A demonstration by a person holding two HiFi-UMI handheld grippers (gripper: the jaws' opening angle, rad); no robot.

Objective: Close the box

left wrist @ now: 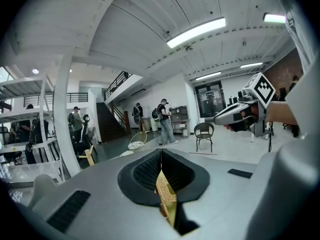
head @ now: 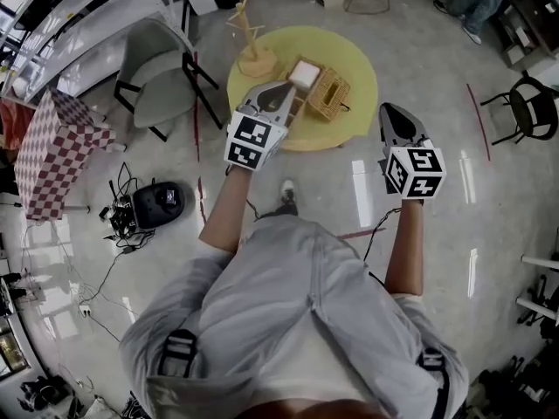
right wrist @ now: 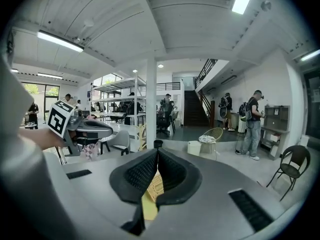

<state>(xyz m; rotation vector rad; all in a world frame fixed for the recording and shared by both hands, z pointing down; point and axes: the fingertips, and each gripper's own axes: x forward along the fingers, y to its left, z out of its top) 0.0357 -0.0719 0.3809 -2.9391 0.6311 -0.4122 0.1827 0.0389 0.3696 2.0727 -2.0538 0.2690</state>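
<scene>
A woven wicker box (head: 329,95) sits on the round yellow table (head: 349,64). A white-lined square flap (head: 304,74) lies open at its far left side. My left gripper (head: 288,89) hovers over the table's near left part, just left of the box, with its jaws shut on nothing. My right gripper (head: 389,112) is held off the table's right edge, above the floor, also shut and empty. In the left gripper view the closed jaws meet in a line at the left gripper (left wrist: 161,156), with a strip of wicker (left wrist: 165,194) below them. Wicker (right wrist: 155,186) also shows under the right gripper (right wrist: 157,156).
A wooden peg stand (head: 254,49) stands at the table's far left. A grey chair (head: 162,70) is left of the table, a checkered cloth-covered stand (head: 57,145) further left, and a black device with cables (head: 158,204) on the floor. A black chair (head: 533,107) stands at the right.
</scene>
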